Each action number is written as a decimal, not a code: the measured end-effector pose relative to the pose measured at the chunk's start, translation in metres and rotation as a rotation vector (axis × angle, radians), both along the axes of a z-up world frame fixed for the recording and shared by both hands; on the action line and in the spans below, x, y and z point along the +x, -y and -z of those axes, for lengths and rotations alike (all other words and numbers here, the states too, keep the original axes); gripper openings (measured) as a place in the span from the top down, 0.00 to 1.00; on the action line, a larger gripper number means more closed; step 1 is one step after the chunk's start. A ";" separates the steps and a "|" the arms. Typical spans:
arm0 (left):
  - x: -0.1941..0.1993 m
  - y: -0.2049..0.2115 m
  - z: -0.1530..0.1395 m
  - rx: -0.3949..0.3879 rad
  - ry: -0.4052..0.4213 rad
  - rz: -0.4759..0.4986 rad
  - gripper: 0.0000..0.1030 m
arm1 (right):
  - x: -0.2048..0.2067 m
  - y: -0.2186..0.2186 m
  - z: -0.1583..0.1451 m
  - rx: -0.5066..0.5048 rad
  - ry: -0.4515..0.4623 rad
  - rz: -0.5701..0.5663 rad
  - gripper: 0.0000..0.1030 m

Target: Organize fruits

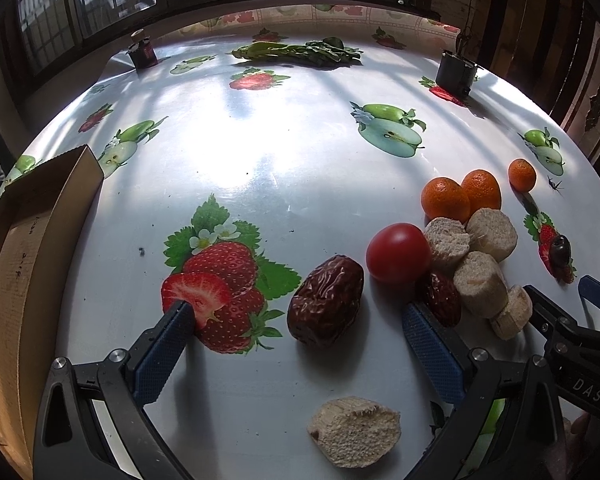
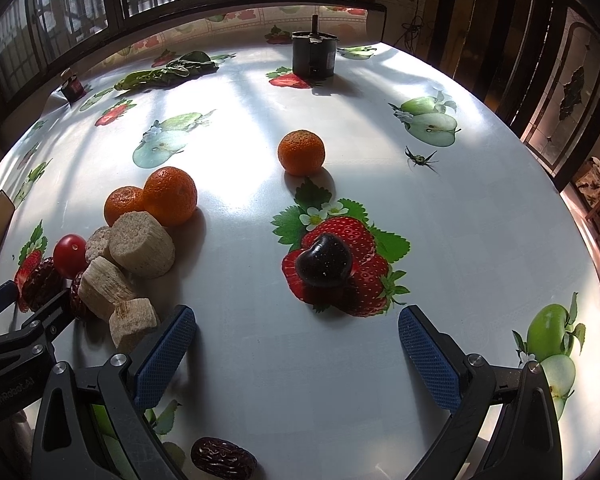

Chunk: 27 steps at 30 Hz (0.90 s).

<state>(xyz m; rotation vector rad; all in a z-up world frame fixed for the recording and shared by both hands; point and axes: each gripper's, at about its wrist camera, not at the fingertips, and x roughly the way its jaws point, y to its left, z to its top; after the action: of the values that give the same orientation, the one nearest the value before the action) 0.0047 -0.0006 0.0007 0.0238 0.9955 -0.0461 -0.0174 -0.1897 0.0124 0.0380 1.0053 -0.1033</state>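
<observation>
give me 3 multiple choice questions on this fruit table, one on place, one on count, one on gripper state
1. What lies between the left gripper's fingers?
A. a tangerine
B. a red date
C. the cherry

2. How many tangerines are on the table?
A. three
B. one
C. five

3. How does the right gripper stand?
A. shut on the cherry
B. shut on nothing
C. open

Answers:
1 B, the date lies ahead of the left gripper, between its fingers.
2 A, two tangerines touch and a third sits apart.
3 C, the right gripper is spread wide short of the cherry.

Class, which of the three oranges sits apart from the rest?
The smallest orange, alone on the tablecloth; the other two oranges touch each other beside the pale chunks.
</observation>
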 end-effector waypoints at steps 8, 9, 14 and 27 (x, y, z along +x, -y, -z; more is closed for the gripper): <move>-0.044 -0.017 -0.049 -0.015 0.180 0.017 0.02 | -0.002 0.000 -0.001 -0.002 0.004 0.002 0.01; -0.051 -0.022 -0.058 -0.015 0.215 0.015 0.02 | -0.001 0.000 -0.001 -0.003 0.005 0.002 0.01; -0.082 -0.054 -0.093 -0.028 0.334 -0.021 0.12 | -0.001 0.000 -0.001 -0.003 0.014 0.003 0.01; -0.101 -0.059 -0.087 0.075 0.291 -0.039 0.16 | -0.058 0.002 -0.067 0.031 0.264 0.048 0.01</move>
<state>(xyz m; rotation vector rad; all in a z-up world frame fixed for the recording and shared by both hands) -0.0958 0.0585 0.0874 0.0778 0.7066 0.0300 -0.0749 -0.1912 0.0799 0.1017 0.7420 -0.1232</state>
